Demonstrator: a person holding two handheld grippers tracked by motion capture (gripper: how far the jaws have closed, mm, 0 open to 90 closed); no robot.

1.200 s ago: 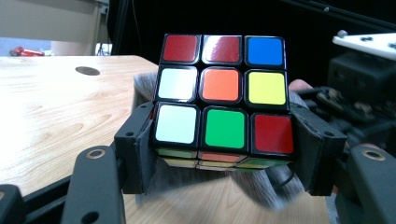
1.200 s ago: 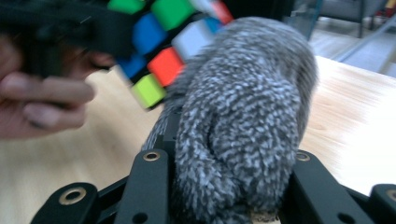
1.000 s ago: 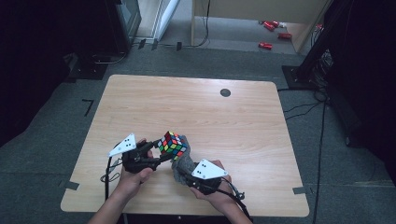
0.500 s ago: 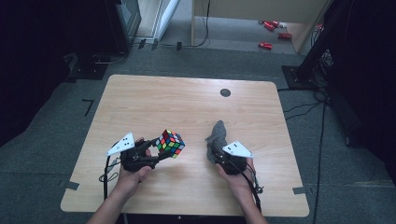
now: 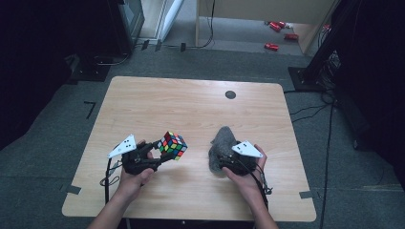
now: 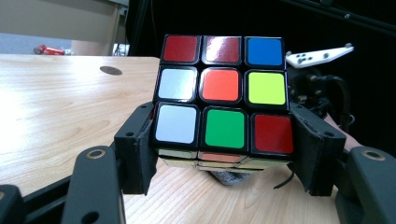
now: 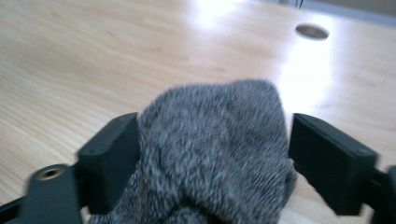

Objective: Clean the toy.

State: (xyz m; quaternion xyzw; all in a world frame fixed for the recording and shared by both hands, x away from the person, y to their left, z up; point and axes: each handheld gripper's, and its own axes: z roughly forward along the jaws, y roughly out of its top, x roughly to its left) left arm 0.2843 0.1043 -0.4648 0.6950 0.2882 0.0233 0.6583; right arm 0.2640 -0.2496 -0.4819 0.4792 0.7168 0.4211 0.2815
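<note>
A lab or recording room is indicated, not a home. A bare wooden table (image 5: pixel 200 114) with a cable hole (image 5: pixel 230 94) is set on grey carpet (image 5: pixel 57 119), its corners marked with tape (image 5: pixel 73 189). Dark curtains (image 5: pixel 33 52) are hung at both sides. Cables (image 5: pixel 310 112) are trailed across the floor, and black stand bases (image 5: pixel 98 71) are seen beside the table. A light wooden cabinet (image 5: pixel 267 12) is placed at the back, with red objects (image 5: pixel 277 28) left beneath it.
</note>
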